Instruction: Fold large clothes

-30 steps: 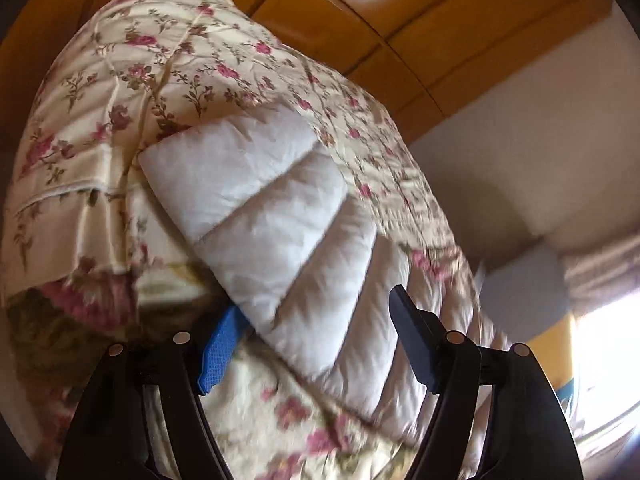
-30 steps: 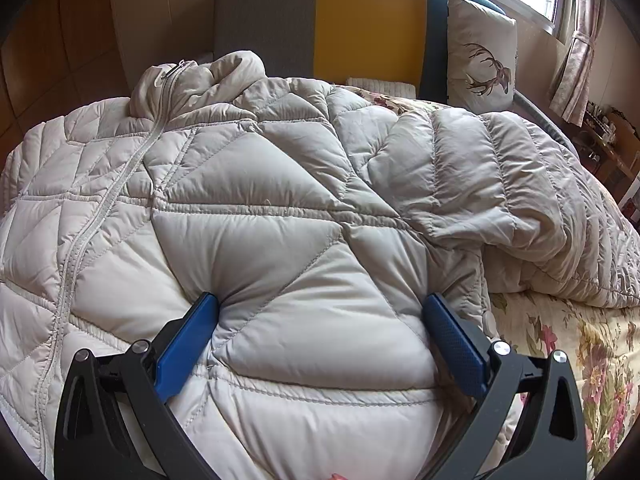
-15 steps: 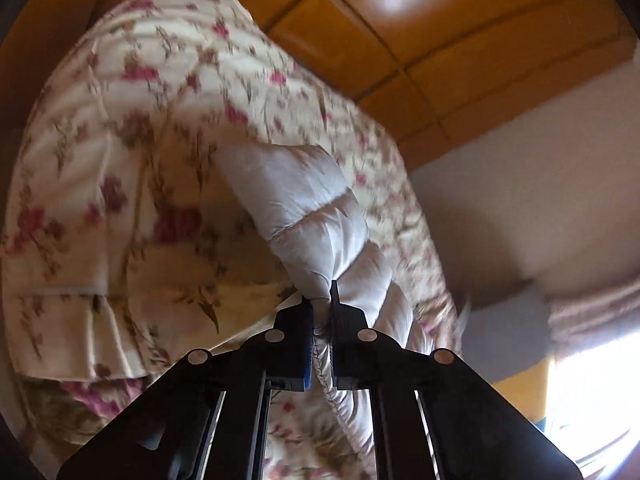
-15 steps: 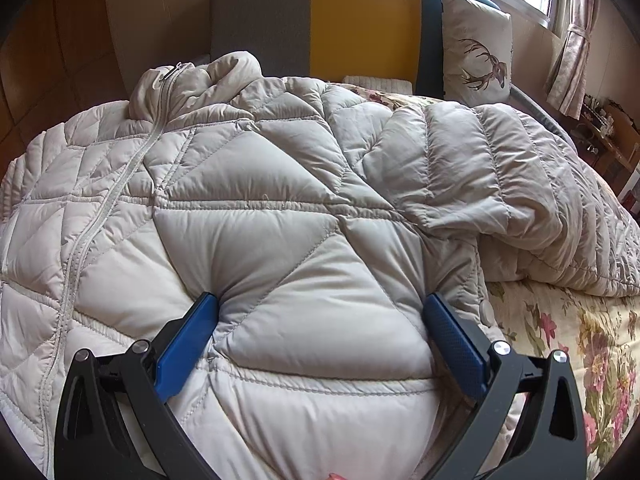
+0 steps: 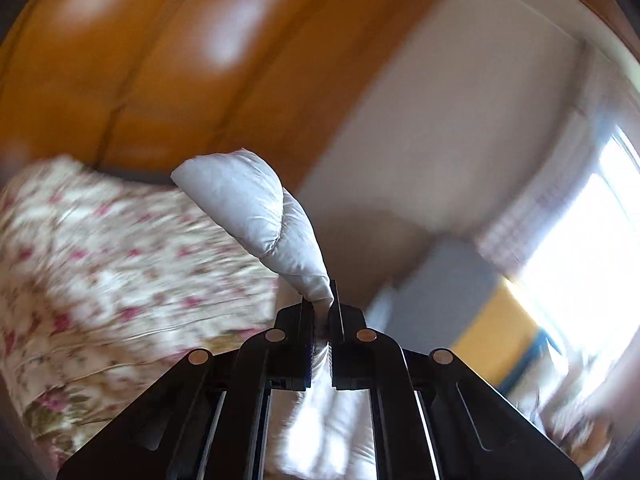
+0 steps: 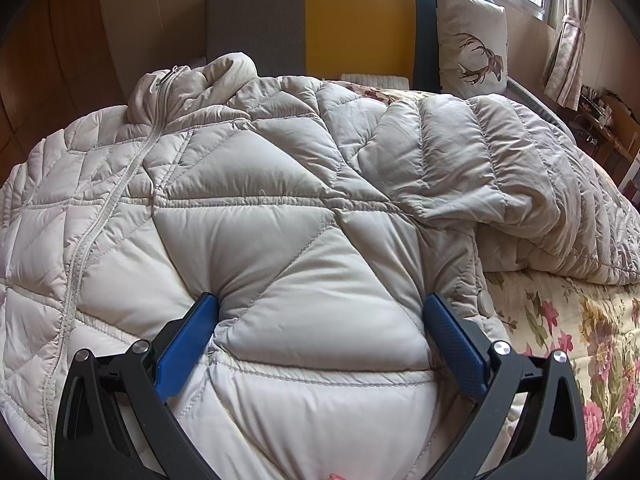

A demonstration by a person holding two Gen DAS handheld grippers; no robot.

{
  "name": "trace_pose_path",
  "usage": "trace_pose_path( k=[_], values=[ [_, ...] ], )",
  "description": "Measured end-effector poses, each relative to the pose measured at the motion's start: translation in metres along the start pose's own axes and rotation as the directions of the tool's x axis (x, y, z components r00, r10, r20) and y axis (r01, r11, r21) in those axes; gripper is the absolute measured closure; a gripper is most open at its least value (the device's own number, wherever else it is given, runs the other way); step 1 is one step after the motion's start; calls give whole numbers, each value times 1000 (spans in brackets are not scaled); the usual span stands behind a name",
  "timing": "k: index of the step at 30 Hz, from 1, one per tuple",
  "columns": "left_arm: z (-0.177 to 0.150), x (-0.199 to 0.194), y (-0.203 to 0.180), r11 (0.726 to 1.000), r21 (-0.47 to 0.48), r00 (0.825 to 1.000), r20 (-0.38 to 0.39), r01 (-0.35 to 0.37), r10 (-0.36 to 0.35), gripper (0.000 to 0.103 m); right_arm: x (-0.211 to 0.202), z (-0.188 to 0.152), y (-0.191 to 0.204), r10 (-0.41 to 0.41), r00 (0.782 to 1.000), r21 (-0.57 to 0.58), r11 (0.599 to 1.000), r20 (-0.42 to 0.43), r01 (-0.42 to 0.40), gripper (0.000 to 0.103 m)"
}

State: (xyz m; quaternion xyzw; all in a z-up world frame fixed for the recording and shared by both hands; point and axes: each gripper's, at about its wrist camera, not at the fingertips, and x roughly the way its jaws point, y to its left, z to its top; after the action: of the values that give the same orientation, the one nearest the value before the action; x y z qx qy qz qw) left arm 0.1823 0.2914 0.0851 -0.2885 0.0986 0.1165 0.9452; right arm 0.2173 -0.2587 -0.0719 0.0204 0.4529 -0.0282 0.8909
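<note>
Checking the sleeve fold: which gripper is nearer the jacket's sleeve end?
Left. The left gripper is shut on the sleeve end, holding it above the floral bedspread. The right gripper is open, its fingers pressed into the jacket body.

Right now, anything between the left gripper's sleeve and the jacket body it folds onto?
Nothing visible. The left gripper is shut on the sleeve, lifted off the floral bedspread. The jacket body lies bare; the open right gripper presses on it near the hem.
</note>
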Motion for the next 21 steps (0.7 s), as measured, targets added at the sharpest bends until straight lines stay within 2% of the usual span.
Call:
trace_pose_path(
  k=[1,3,5,9,11,15,18,20,21],
  values=[
    [-8,0,-25,997,69,999,-14,44,-43,98,0,0,0,1,1000,1,1000,0,-1,2],
    [-23,-2,-54,985,149,996,-38,91,-86,98,0,0,-1,2,1000,2,1000,1,-2,2],
    [-42,1,-88,961,239,990,-74,138,-124,98,0,0,-1,4,1000,3,1000,1,-4,2],
    [-93,6,-150,893,387,969,-180,230,-172,98,0,0,-2,6,1000,4,1000,1,-6,2],
    [-115,9,-169,865,425,956,-230,267,-182,98,0,0,-1,6,1000,4,1000,1,-6,2],
    [-168,28,-202,807,487,917,-363,335,-162,98,0,0,-1,6,1000,4,1000,1,-6,2],
    [-204,44,-213,786,498,885,-448,366,-128,98,0,0,-2,6,1000,4,1000,1,-6,2],
    [-233,53,-221,765,509,853,-513,395,-99,98,0,0,-2,6,1000,5,1000,1,-6,2],
    [-243,53,-225,754,518,843,-531,405,-88,98,0,0,-2,6,1000,5,1000,1,-6,2]
  ],
)
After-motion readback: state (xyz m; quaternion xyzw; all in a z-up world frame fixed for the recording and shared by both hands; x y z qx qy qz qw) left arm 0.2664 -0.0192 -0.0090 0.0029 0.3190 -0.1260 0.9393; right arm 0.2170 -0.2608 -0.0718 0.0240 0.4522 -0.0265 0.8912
